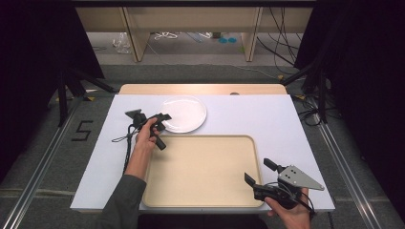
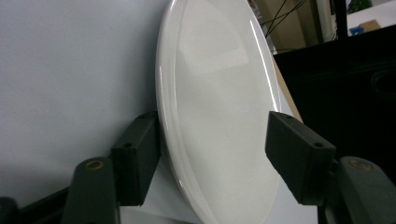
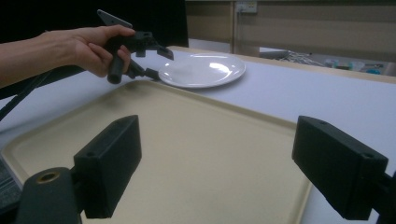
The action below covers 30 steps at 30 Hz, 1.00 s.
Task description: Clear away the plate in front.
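- High view: my left claw (image 1: 161, 119) sits at the plate's (image 1: 184, 113) near-left rim, on the white table (image 1: 267, 119) just behind the tray (image 1: 200, 171). My right claw (image 1: 258, 175) waits well apart, at the tray's near-right corner.
- Left gripper view: the plate (image 2: 219, 107) lies straight ahead of my left claw, its rim already between the jaws. One jaw is outside the rim, under or beside the edge, and the other stands over the plate's inner face.
- That jaw over the face is clear of the plate; whether the outer one touches the rim I cannot tell. So the left claw is partly open around the rim, not gripping yet.
- Being round, the plate has no long axis to line up; what matters is that the rim runs through the gap, so closing should pinch the edge.
- Right gripper view: my left hand (image 3: 93, 49) holds its handle from above with the wrist level, the claw pointing across the table at the plate (image 3: 203, 70).
- My right claw (image 3: 219, 163) is wide open and holds nothing, aimed low over the tray (image 3: 196, 154).
- The left hand is much the nearer to the plate, so I judge the pick-up is its job.
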Each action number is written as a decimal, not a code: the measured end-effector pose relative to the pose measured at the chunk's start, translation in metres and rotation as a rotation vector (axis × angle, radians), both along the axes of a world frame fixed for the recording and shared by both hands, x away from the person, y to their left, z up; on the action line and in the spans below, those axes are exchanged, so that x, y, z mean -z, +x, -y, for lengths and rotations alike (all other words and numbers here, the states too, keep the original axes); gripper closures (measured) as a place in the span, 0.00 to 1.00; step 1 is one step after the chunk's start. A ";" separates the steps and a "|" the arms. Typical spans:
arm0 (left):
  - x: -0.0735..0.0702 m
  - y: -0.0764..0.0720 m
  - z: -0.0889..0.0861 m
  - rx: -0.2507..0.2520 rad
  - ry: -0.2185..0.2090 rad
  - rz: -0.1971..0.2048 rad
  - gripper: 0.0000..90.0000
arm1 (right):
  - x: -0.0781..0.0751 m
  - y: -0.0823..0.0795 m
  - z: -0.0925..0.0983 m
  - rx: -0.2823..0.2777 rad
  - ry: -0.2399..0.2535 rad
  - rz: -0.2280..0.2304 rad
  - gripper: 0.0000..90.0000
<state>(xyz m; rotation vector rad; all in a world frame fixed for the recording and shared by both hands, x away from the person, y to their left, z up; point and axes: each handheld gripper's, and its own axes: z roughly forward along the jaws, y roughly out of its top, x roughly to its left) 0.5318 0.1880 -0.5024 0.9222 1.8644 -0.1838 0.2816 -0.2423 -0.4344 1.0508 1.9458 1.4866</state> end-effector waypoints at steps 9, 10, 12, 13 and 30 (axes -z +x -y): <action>0.005 0.002 -0.001 -0.021 -0.038 0.006 0.48 | 0.002 0.001 -0.002 -0.013 0.025 0.017 0.19; 0.005 0.003 -0.001 -0.026 -0.042 0.006 0.48 | 0.002 0.001 -0.002 -0.013 0.025 0.017 0.19; 0.006 0.002 -0.002 -0.024 -0.043 0.006 0.50 | 0.002 0.001 -0.003 -0.014 0.024 0.019 0.19; 0.007 0.002 -0.002 -0.024 -0.045 0.005 0.52 | 0.001 0.001 -0.002 -0.009 0.010 0.014 0.19; 0.013 -0.002 -0.003 -0.085 -0.020 -0.048 0.85 | 0.001 0.001 -0.002 -0.020 0.019 0.017 0.21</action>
